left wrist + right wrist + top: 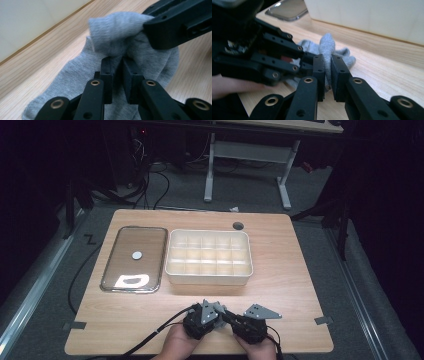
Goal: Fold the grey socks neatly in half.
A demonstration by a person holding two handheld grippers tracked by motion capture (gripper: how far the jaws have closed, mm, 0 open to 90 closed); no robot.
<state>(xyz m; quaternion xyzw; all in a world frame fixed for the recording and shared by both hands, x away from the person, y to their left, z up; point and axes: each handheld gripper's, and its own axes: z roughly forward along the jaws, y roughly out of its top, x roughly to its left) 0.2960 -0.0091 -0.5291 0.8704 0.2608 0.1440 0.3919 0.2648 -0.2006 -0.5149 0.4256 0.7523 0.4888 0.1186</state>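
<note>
Both matte black plastic grippers, the left gripper (216,314) and the right gripper (235,321), carry grey three-cornered plates on top. Brass-ringed rivet holes stud their black linkage arms. Black cables trail off them toward the wooden table (300,285) edge.

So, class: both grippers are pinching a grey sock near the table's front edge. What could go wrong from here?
1. Both the left gripper and right gripper clamp the same small grey sock; pulling apart could stretch it or tug it out of one grip.
2. The jaws crowd together, so they might collide.
3. The divided box sits some way off; a thin fold may slip during carrying.
</note>
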